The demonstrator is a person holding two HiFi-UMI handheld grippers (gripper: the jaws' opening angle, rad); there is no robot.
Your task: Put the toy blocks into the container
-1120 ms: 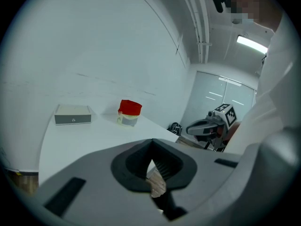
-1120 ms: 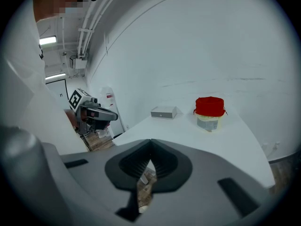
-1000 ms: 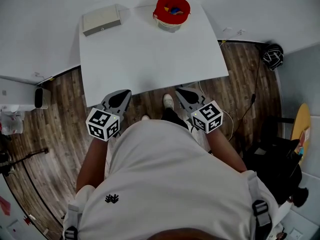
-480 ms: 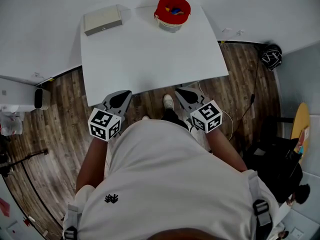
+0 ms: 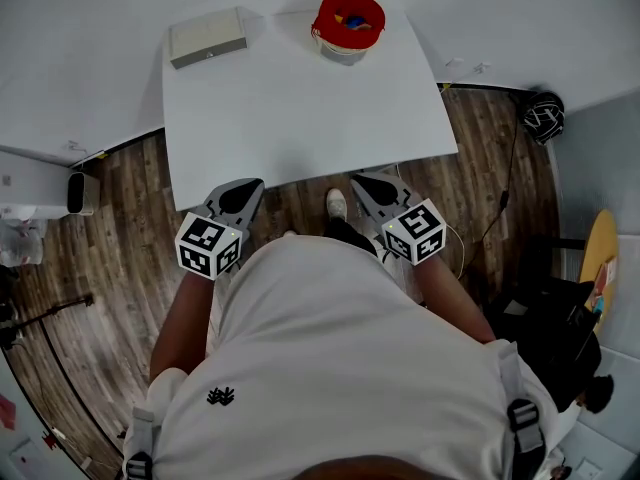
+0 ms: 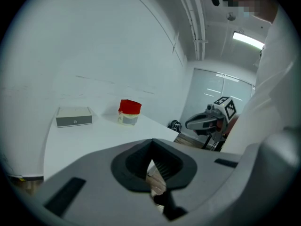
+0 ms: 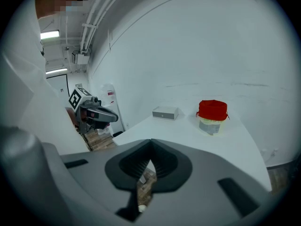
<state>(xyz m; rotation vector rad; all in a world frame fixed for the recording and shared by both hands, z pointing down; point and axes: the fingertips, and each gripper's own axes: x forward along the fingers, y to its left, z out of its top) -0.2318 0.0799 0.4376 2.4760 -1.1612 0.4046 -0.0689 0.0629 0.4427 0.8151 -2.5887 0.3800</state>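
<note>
— Lighting?
— Bright and even. A ceiling strip light (image 6: 248,40) glared overhead, and the shadows on the white table (image 5: 300,118) were soft.
— Sharpness?
— The red container (image 5: 347,18) showed crisp. Fisheye bent the edges, and dark vignettes ringed both gripper views.

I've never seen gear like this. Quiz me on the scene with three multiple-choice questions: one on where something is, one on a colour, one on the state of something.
1. Where does the container stand?
A. Near the table's far edge
B. On the floor
C. Between a gripper's jaws

2. What colour is the container's rim?
A. Green
B. Red
C. Black

3. How do the left gripper's jaws stand?
A. Wide apart
B. Closed on a block
C. Closed with nothing between them

Answers:
1 A: the head view shows the container near the table edge farthest from the person.
2 B: every view shows the rim bright red.
3 C: in the left gripper view the jaws meet and nothing is between them.
</note>
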